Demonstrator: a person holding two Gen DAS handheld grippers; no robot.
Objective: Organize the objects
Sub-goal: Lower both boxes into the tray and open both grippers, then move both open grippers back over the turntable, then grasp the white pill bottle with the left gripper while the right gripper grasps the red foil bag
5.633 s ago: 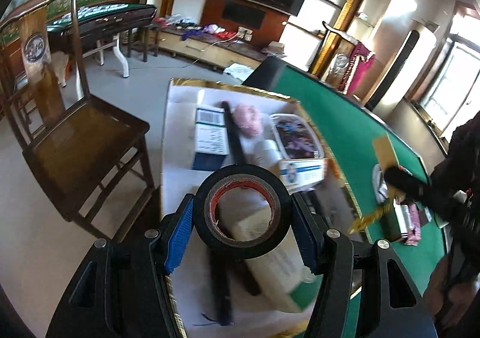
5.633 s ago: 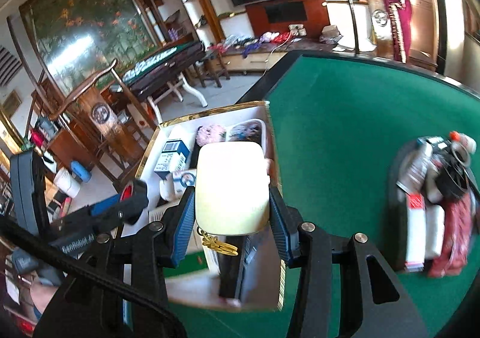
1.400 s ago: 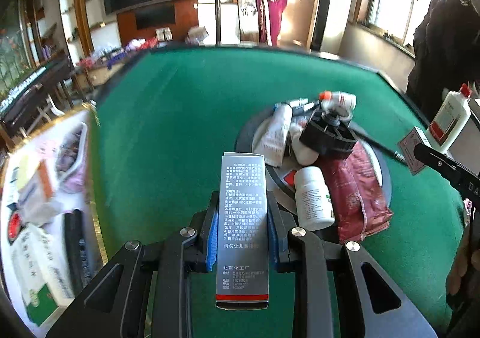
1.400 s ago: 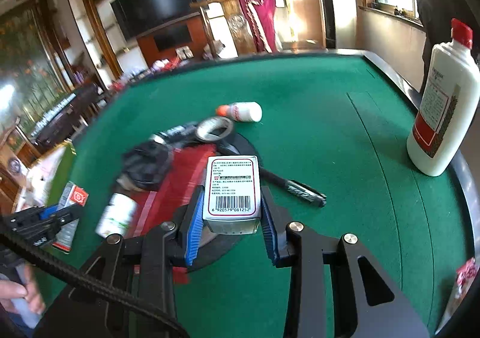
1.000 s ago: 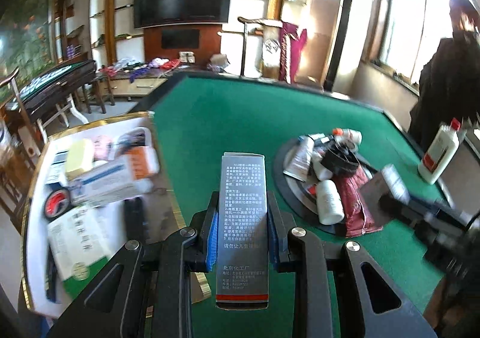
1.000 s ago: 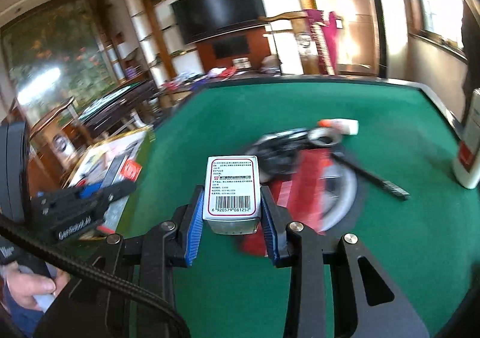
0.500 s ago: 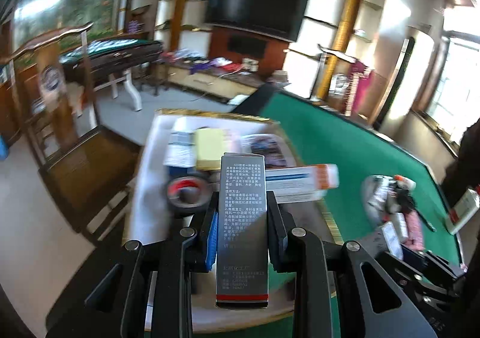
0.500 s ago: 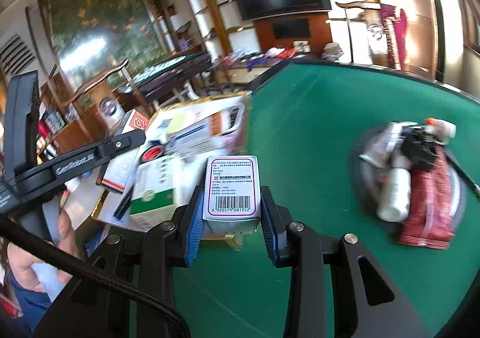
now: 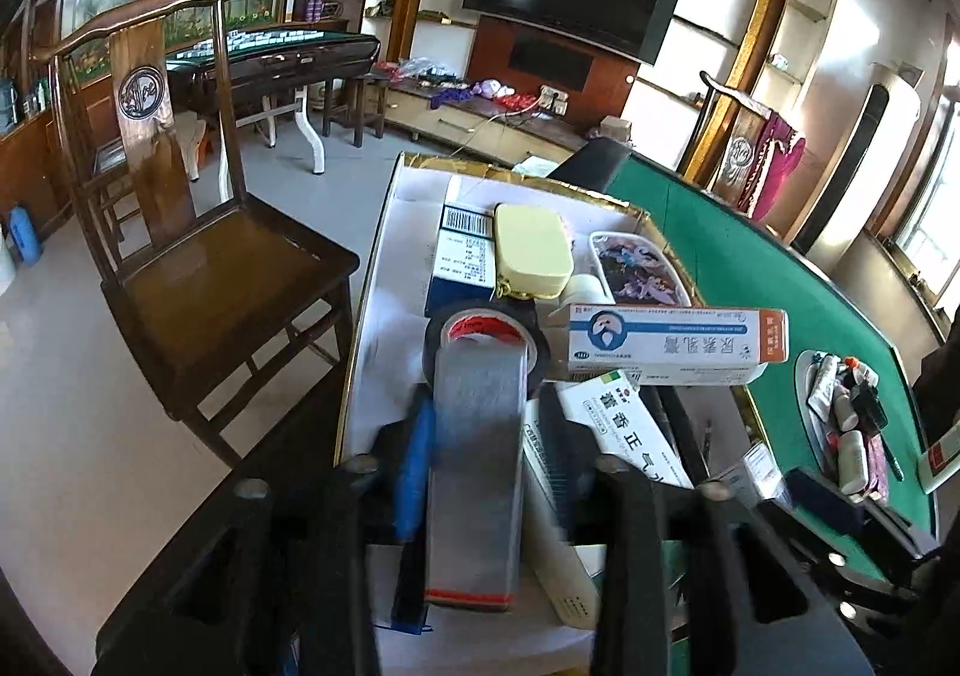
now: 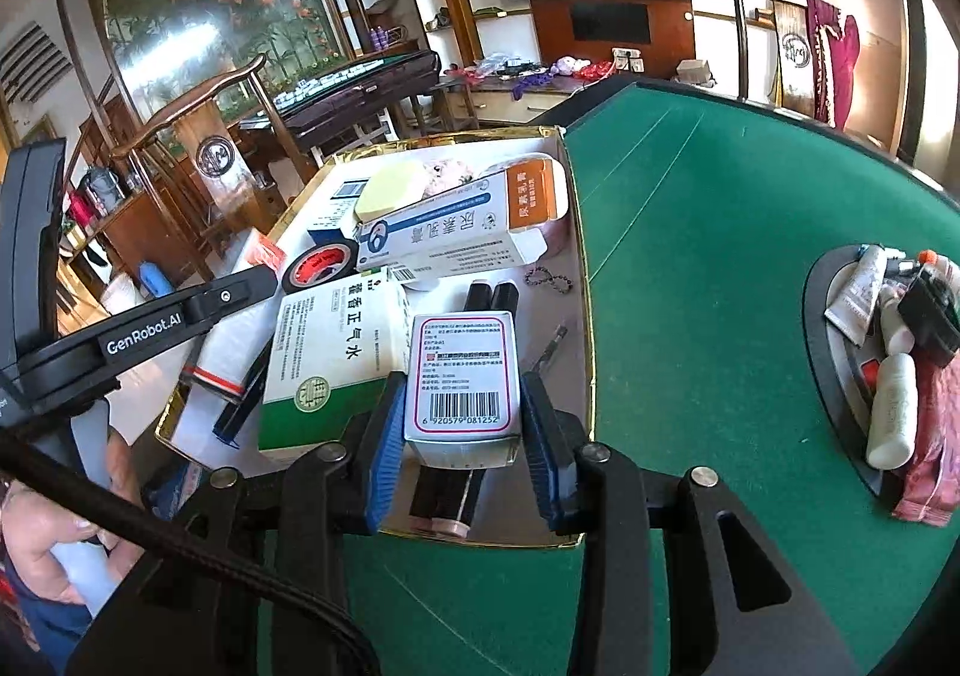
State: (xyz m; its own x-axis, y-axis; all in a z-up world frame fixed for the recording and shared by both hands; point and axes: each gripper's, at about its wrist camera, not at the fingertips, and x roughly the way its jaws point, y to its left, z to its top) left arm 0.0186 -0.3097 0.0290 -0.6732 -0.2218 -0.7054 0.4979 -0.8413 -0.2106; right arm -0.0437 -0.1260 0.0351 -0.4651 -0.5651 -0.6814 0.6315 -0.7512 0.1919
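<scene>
My left gripper point(image 9: 480, 472) is low in the middle of its own frame, jaws opening, and the long grey carton point(image 9: 474, 472) sits blurred between them, clear of the right pad; on the blue left pad's side I cannot tell whether it touches. The carton hangs over the gold-rimmed tray point(image 9: 384, 232), its far end against the roll of black tape point(image 9: 486, 334) at frame centre. Beyond that lie the yellow case point(image 9: 531, 250) and the long orange-ended box point(image 9: 672, 343), slanted across the heap.

In the right view, my right gripper point(image 10: 462, 424) is bottom centre, jaws opening too; the small barcode box point(image 10: 461, 382) stands between the blue pads with a sliver of gap on both sides. Under it is the tray's near end, with a green-and-white medicine box point(image 10: 327, 358) just to the left. The green table point(image 10: 690, 256) fills the right, and the round black dish point(image 10: 819, 316) of leftover bottles sits at the right edge.
</scene>
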